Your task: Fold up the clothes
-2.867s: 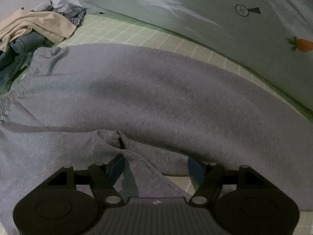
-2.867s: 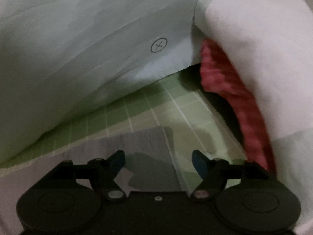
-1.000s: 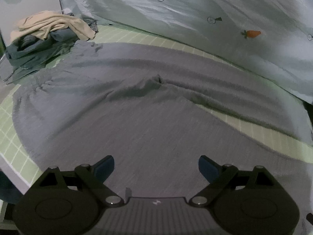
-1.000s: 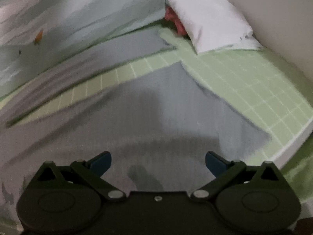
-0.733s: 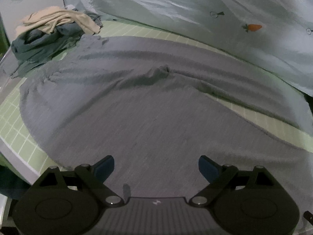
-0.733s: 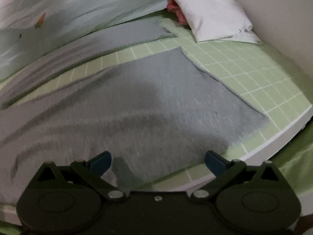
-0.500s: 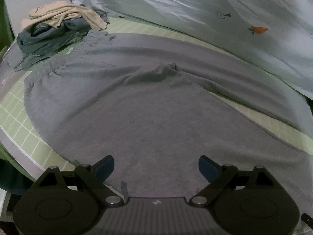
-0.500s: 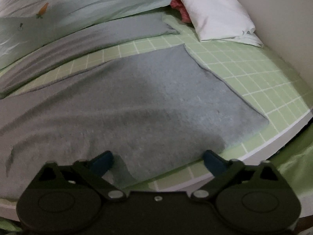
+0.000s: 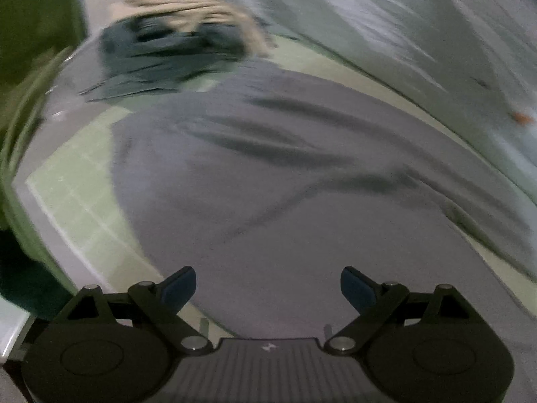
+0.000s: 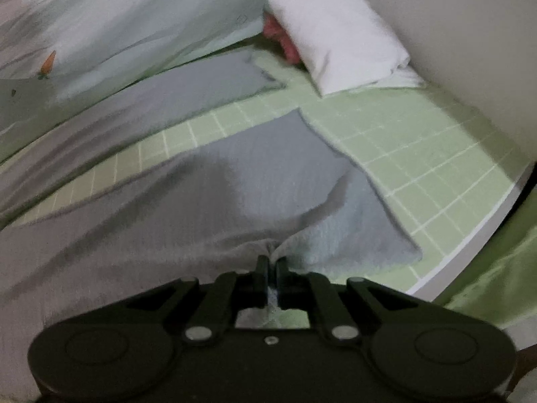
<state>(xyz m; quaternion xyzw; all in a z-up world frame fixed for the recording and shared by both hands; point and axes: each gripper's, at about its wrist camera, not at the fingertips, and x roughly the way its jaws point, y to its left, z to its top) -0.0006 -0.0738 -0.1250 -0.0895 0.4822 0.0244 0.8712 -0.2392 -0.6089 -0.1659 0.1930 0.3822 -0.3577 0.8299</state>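
Note:
Grey sweatpants (image 9: 285, 181) lie spread flat on a green checked bed sheet (image 9: 77, 198). The left wrist view shows the waist end, blurred. My left gripper (image 9: 268, 285) is open and empty, just above the near edge of the pants. The right wrist view shows both legs (image 10: 255, 174), the far one (image 10: 174, 97) along the quilt. My right gripper (image 10: 272, 263) is shut on the near edge of the near leg, and the cloth puckers at the fingertips.
A heap of dark and beige clothes (image 9: 178, 43) lies at the far left corner. A pale quilt with carrot prints (image 10: 110, 16) runs along the back. A white pillow (image 10: 335, 30) over a red item (image 10: 282, 40) sits by the wall. The bed edge (image 10: 470, 235) is close at the right.
My right gripper has closed on the near edge of the pant leg. My left gripper has swung left toward the waist end and stays open; its view is blurred by motion.

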